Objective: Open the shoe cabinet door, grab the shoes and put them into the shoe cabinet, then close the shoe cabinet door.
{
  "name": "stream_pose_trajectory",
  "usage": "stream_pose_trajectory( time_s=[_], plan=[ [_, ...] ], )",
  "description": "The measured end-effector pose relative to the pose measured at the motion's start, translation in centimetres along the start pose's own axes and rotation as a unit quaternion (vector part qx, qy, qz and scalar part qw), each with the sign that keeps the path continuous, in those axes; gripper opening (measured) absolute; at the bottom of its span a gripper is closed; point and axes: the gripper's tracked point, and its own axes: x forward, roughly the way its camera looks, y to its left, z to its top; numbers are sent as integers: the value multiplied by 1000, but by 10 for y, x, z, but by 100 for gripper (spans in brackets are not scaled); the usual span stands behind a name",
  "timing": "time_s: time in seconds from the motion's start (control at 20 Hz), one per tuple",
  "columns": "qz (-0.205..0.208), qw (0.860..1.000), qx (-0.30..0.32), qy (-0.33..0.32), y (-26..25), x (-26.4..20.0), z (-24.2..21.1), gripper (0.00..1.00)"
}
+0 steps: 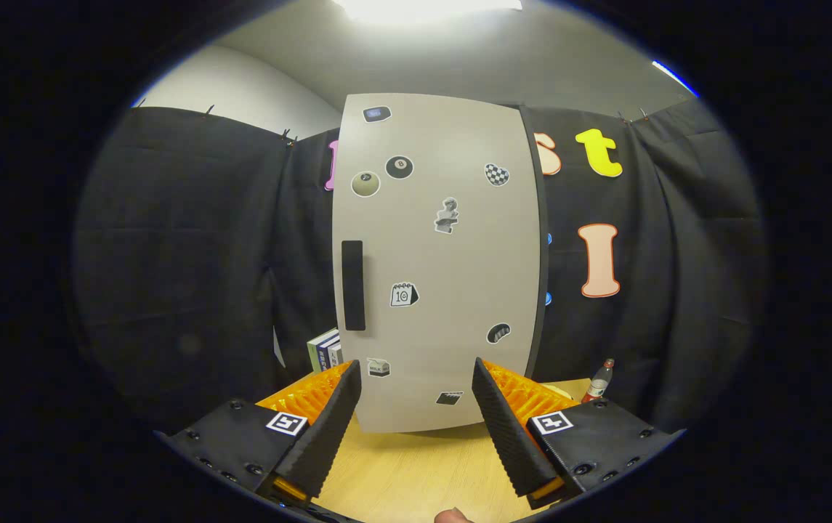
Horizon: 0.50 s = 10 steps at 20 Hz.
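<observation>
The shoe cabinet [437,261] stands upright on the wooden table, straight ahead of my fingers. Its pale grey door is shut and carries several stickers. A dark vertical handle [352,285] sits on the door's left side, about mid-height. My gripper [416,396] is open, with nothing between its fingers, and its tips reach just short of the door's lower part. The handle lies above and slightly left of the left fingertip [346,378].
A few books [325,350] stand behind the cabinet's lower left corner. A small bottle with a red label [597,385] stands on the table to the cabinet's right. The wooden table [416,472] runs under the fingers. A fingertip of a person [452,516] shows below.
</observation>
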Motion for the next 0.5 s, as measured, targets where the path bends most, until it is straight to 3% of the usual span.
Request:
stream_pose_trajectory(
  time_s=[0.5],
  plan=[
    [1,1000,7,-3,-6,-8,0,96]
  ],
)
